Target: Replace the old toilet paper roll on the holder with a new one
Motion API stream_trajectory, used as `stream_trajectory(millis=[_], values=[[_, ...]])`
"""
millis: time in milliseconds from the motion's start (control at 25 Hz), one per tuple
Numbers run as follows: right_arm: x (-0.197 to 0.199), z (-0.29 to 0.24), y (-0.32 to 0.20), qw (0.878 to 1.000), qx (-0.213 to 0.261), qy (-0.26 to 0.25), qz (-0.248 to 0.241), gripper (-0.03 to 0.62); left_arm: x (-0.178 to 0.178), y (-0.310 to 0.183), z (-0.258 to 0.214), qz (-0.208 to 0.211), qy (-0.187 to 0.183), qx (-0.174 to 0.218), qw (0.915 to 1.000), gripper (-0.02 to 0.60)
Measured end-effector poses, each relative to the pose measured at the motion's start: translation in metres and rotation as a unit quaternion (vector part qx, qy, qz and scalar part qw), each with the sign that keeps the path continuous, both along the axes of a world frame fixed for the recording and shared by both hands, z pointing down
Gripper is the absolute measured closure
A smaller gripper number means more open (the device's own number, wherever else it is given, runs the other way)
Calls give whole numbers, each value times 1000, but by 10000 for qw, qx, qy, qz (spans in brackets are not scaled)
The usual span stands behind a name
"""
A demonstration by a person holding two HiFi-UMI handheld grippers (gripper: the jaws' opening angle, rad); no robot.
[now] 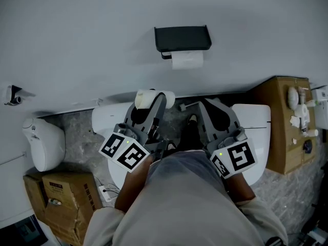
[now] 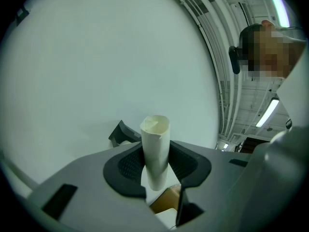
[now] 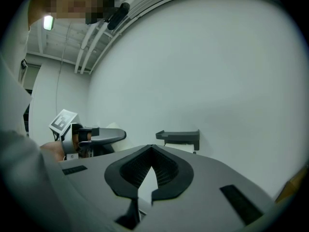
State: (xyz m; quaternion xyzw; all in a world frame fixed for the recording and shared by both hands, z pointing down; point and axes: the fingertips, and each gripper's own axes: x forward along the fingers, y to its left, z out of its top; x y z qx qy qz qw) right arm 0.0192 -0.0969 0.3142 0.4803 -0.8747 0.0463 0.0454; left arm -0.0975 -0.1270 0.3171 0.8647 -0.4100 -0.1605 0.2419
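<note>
Left gripper is clamping a slim white paper roll at mid-body, well apart from the wall holder, where paper is hanging. Right gripper is sitting closed, empty. The roll is probably light, soft and crushable, so a gentle mid-body hold suits it.

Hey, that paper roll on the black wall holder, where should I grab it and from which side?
Take the paper roll by its exposed lower front, coming straight toward the wall from slightly below. The black holder shelf covers its top and the wall backs it, so probably only that face is free. Use the right gripper, shut and empty; the left gripper holds another roll.
</note>
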Motion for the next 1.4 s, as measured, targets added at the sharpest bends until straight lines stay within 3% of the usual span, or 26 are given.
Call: stream_trajectory(millis=[360,680,1000,1400], values=[[-6,-4,-3,9998,79,-2,-197,577,-2,-63,-55,17,-538,607,9967,453],[3,-3,-20,9997,21,-137,-203,577,17,-127,-85,235,-1248,943,9874,453],[12,6,-43,9994,-127,-222,-233,577,53,-176,-67,748,-2257,737,9685,453],[20,17,-59,9985,-320,-345,-264,577,88,-189,-40,1377,-3124,598,9380,453]])
